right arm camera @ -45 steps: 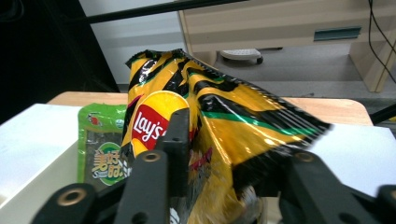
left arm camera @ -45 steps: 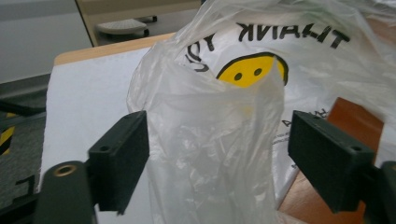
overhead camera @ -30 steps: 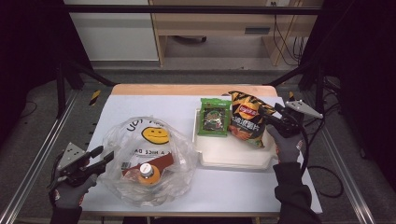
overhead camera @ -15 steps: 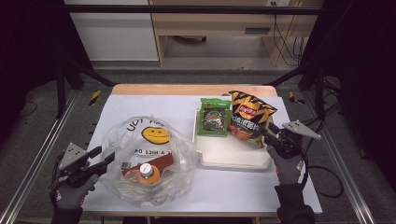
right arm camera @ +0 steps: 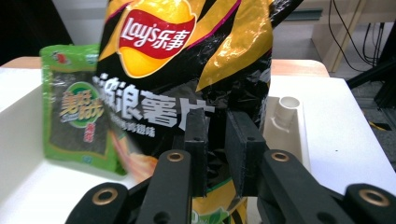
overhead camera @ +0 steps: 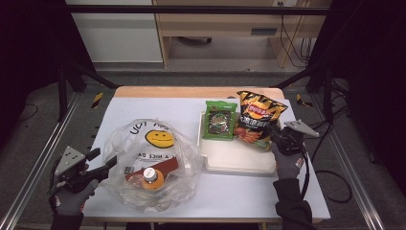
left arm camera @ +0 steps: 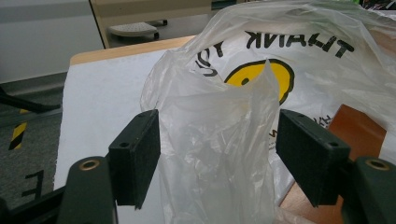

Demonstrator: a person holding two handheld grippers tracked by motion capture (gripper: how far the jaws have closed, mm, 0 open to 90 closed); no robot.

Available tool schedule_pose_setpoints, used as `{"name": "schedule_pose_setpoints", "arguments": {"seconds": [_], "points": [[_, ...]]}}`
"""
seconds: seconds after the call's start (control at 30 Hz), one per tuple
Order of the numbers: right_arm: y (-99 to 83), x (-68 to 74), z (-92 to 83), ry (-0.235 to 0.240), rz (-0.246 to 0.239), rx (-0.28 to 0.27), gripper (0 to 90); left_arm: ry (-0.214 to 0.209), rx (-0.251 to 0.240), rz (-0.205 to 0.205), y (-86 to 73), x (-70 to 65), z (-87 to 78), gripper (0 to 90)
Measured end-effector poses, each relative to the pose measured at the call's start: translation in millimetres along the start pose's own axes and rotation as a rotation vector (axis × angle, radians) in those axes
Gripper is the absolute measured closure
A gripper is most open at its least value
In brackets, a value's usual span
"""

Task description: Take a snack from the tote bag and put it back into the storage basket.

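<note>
A clear plastic bag (overhead camera: 148, 158) with a yellow smiley lies at the table's front left, with an orange-capped bottle (overhead camera: 152, 176) inside. My left gripper (overhead camera: 107, 160) is at its left edge. In the left gripper view a raised fold of the bag (left arm camera: 224, 140) stands between the jaws of my left gripper (left arm camera: 217, 154), which have just been opening; the pads (left arm camera: 137, 158) are clear of the film. A black-and-yellow chip bag (overhead camera: 258, 115) leans on the white tray (overhead camera: 239, 160). My right gripper (right arm camera: 215, 154) has just been closing and pinches the chip bag's (right arm camera: 187, 56) lower edge.
A green seaweed pack (overhead camera: 219, 120) stands in the tray left of the chips, and it appears as the green pack (right arm camera: 79, 112) in the right gripper view. A brown card (left arm camera: 359, 135) lies inside the plastic bag. Cables trail off the table's right side.
My right gripper has dropped toward the chip bag and its jaws have closed on the bag's lower edge. The left hand has stayed where it was beside the plastic bag.
</note>
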State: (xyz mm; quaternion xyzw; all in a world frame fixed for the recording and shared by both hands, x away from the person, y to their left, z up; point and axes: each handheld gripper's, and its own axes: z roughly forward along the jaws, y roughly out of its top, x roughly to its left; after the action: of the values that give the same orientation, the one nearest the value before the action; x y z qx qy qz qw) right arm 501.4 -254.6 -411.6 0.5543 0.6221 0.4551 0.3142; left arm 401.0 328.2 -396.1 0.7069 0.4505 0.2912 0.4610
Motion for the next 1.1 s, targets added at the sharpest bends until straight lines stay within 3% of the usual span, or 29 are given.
{"name": "schedule_pose_setpoints", "arguments": {"seconds": [0.23, 0.37, 0.67, 0.8, 0.93, 1.1], "points": [[5.4, -3.8, 14.3, -0.021, 0.013, 0.013, 75.5, 0.001, -0.002, 0.003, 0.2, 0.0, -0.4, 29.4], [7.7, -5.3, 17.5, -0.032, 0.005, 0.047, 72.2, -0.002, 0.001, 0.007, 0.0, -0.7, 0.6, 29.1], [8.8, -2.1, 16.2, -0.008, -0.016, 0.061, 64.9, -0.002, 0.005, 0.012, -0.1, -1.0, 0.9, 28.2], [9.2, 3.7, 3.0, 0.007, -0.036, 0.021, 69.9, 0.001, 0.001, 0.01, -0.1, -0.3, 0.3, 28.4], [8.0, 14.7, -7.8, 0.044, -0.063, 0.015, 81.1, 0.001, 0.001, 0.013, 0.5, -1.5, -0.3, 28.7], [2.4, 29.3, -18.4, 0.099, -0.094, 0.012, 80.7, 0.001, -0.008, 0.011, 1.9, -1.3, -2.9, 29.0]]}}
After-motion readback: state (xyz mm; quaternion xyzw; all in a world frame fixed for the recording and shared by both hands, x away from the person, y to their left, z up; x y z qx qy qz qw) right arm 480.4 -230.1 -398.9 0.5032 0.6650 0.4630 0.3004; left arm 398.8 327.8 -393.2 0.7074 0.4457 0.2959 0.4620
